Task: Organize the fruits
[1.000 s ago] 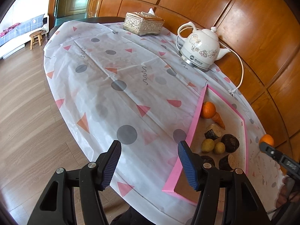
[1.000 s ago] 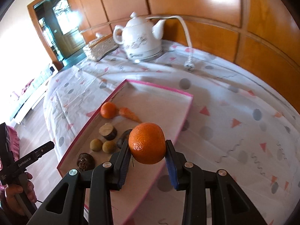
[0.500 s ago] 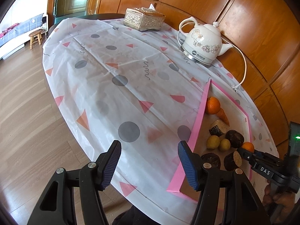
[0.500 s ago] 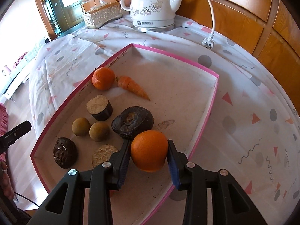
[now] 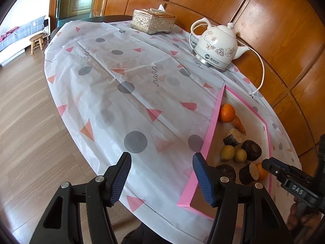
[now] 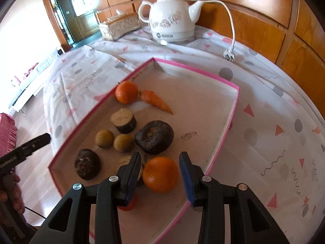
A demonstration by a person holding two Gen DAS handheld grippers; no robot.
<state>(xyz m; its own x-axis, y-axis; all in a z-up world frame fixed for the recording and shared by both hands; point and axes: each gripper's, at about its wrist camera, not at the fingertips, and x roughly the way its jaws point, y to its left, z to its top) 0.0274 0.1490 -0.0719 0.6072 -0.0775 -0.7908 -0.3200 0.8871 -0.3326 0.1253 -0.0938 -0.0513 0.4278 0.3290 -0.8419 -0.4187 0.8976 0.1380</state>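
Observation:
A pink-rimmed tray (image 6: 233,109) holds an orange (image 6: 126,89), a carrot (image 6: 155,100), two small yellow-green fruits (image 6: 104,138), and several dark brown pieces (image 6: 154,135). My right gripper (image 6: 160,167) is open, its jaws on either side of a second orange (image 6: 160,173) that rests on the tray floor. My left gripper (image 5: 161,178) is open and empty over the tablecloth, just left of the tray rim (image 5: 211,130). In the left wrist view the right gripper (image 5: 284,172) reaches into the tray by that orange (image 5: 262,171).
A white kettle (image 6: 172,20) with its cord and plug (image 6: 229,56) stands behind the tray. A gold tissue box (image 5: 153,21) sits at the table's far end. The patterned tablecloth (image 5: 126,93) covers the round table; wood panelling is behind it.
My right gripper lowered the orange into the tray and opened, letting it go. The left gripper stayed open and hardly moved.

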